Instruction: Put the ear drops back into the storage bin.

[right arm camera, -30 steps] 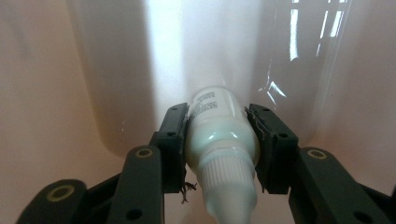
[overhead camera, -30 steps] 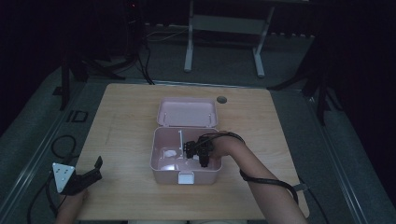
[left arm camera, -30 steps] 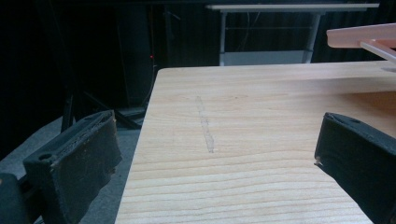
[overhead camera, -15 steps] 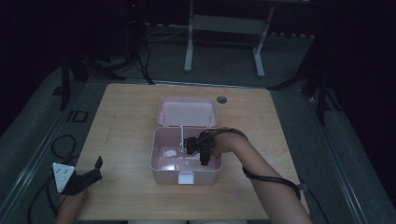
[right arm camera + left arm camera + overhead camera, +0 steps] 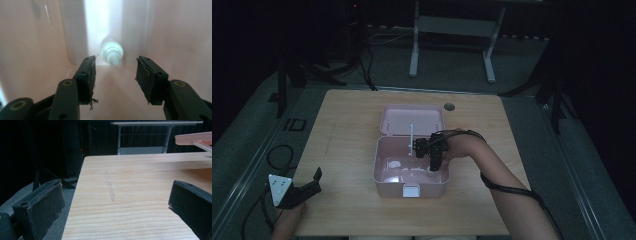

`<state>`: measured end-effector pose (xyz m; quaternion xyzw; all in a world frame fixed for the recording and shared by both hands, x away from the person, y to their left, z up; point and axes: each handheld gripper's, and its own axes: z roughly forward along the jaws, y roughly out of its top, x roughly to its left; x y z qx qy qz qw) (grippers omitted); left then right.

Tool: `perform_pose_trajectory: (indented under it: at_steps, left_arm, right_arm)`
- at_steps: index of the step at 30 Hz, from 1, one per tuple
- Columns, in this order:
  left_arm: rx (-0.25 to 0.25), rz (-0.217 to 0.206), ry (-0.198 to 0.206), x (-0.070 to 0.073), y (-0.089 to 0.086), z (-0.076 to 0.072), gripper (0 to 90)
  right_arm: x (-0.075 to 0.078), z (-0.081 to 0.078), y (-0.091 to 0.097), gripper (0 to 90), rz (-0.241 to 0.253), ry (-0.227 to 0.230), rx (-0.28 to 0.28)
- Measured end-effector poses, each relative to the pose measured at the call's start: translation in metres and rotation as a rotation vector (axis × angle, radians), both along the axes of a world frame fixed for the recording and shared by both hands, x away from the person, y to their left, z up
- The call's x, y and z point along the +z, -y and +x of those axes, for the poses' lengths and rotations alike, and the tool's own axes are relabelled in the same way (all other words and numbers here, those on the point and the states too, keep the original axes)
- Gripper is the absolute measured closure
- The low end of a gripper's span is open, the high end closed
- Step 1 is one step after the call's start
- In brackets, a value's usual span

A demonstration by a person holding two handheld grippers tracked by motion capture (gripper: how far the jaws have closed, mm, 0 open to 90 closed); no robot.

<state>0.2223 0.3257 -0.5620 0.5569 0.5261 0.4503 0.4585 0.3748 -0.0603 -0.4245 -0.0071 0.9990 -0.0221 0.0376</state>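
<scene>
An open pink plastic box (image 5: 384, 172) stands mid-table, its lid (image 5: 412, 120) tipped back behind it. My right gripper (image 5: 424, 150) reaches down inside the box, held by a hand from the right. In the right gripper view its jaws stand open (image 5: 115, 75) over the pink box floor (image 5: 32, 62). Just beyond the fingertips a small pale bottle (image 5: 111, 51) lies with its cap pointing toward me, untouched. My left gripper (image 5: 304, 187) rests open at the table's front left corner, nothing between its pads (image 5: 42, 205).
The wooden table (image 5: 347, 130) has bare room to the left of the box, with a faint grey streak (image 5: 110, 186) on it. A round cable hole (image 5: 449, 107) sits near the back edge. A cable (image 5: 512, 187) trails along the right forearm.
My right gripper has shifted a little farther back inside the box. The left gripper and the box stay where they were.
</scene>
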Motion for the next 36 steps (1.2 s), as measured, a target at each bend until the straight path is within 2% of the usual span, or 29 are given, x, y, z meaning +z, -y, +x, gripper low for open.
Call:
perform_pose_trajectory:
  at_steps: [10, 11, 16, 17, 24, 29, 30, 32, 34, 36]
  left_arm:
    - [0.0, 0.001, -0.001, 0.0, 0.0, 0.0, 0.3]
    - [0.0, 0.001, -0.002, 0.0, 0.0, 0.0, 0.3]
    - [0.001, 0.005, -0.002, 0.0, 0.0, 0.0, 0.3]
    - [0.0, 0.005, -0.002, 0.0, 0.0, 0.0, 0.3]
    - [0.002, 0.004, -0.001, 0.0, 0.001, 0.0, 0.3]
    - [0.003, 0.003, 0.0, 0.0, 0.001, 0.0, 0.3]
    - [0.002, 0.006, -0.002, 0.0, 0.001, 0.0, 0.3]
    - [0.002, 0.007, -0.003, 0.0, 0.001, 0.0, 0.3]
    - [0.001, 0.007, -0.003, 0.0, 0.001, 0.0, 0.3]
    - [0.001, 0.006, -0.002, 0.0, 0.001, 0.0, 0.3]
  right_arm:
    - [0.024, 0.0, 0.017, 49.2, 0.069, 0.039, -0.005]
    - [0.032, -0.001, 0.024, 49.2, 0.085, 0.051, -0.014]
    - [0.045, -0.001, 0.037, 49.2, 0.127, 0.061, -0.034]
    - [0.049, -0.001, 0.044, 49.2, 0.137, 0.069, -0.046]
    - [0.054, 0.002, 0.067, 46.1, 0.153, 0.085, -0.084]
    - [0.054, 0.003, 0.081, 39.2, 0.164, 0.092, -0.12]
    - [0.05, 0.005, 0.092, 30.7, 0.165, 0.102, -0.142]
    - [0.048, 0.006, 0.096, 28.3, 0.169, 0.098, -0.156]
    - [0.04, 0.007, 0.106, 18.4, 0.186, 0.094, -0.177]
    - [0.037, 0.008, 0.109, 17.2, 0.191, 0.081, -0.189]
